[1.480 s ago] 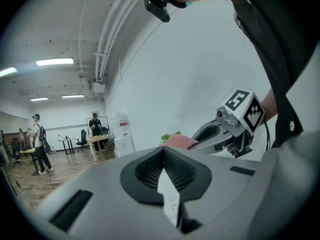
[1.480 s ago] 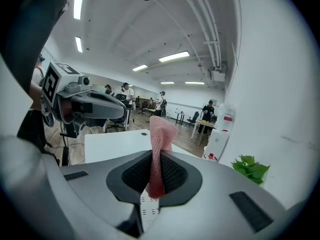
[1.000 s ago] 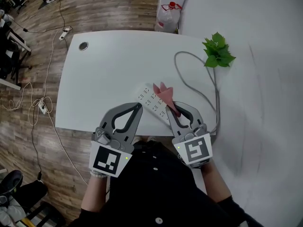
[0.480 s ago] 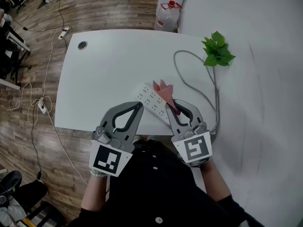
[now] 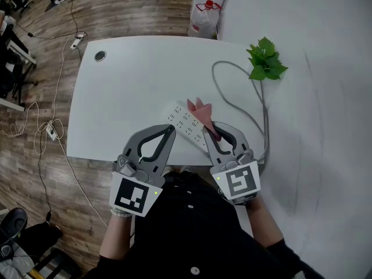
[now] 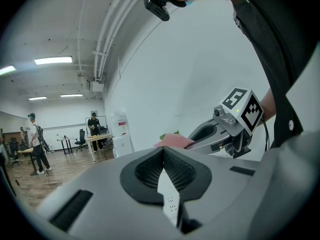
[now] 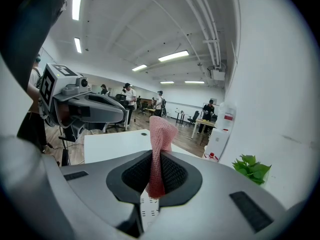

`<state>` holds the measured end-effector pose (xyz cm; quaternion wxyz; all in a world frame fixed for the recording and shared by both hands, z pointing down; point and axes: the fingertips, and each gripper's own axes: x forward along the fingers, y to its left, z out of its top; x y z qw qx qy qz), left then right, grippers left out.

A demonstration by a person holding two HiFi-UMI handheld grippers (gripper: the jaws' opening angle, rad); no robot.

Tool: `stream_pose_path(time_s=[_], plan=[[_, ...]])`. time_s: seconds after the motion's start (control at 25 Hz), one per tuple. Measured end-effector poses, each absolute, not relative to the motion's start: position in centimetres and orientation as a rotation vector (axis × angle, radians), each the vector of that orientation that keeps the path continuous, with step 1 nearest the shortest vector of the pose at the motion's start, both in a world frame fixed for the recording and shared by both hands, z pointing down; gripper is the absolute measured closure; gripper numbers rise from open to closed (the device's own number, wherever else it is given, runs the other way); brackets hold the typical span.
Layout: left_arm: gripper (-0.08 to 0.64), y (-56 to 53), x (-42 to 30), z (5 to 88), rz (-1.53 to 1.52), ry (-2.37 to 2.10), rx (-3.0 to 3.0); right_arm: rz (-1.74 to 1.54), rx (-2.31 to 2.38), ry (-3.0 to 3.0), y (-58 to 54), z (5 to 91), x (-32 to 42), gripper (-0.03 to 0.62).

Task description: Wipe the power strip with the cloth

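Note:
A white power strip [image 5: 186,123] lies slantwise near the table's front edge, its grey cable [image 5: 235,99] looping off to the right. My right gripper [image 5: 214,134] is shut on a pink cloth [image 5: 201,113], which stands up over the strip's right half. In the right gripper view the cloth [image 7: 159,143] sticks up from between the jaws, with the strip [image 7: 148,207] below. My left gripper [image 5: 169,132] is shut on nothing and hovers just left of the strip. Through its closed jaws a sliver of the strip [image 6: 170,204] shows.
The white table [image 5: 129,83] has a round grommet hole [image 5: 100,56] at the far left. A small green plant [image 5: 265,61] stands at the far right by the wall. A plastic bag with a bottle [image 5: 204,15] sits on the floor behind. Cables trail on the wooden floor at left.

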<state>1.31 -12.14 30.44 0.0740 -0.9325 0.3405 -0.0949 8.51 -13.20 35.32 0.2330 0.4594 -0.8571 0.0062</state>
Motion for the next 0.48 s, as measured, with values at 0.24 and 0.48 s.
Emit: stream_pose_path(time_s=[0.24,0.48], plan=[[0.546,-12.11,1.50,30.29,-0.276,1.013,-2.803,0.012,1.261,-2.349,-13.06,35.20,8.47,0.538],[0.546,-11.86,1.49,30.43,-0.285,1.012,-2.806,0.008,1.262,-2.346,-12.85,35.24,8.53,0.538]])
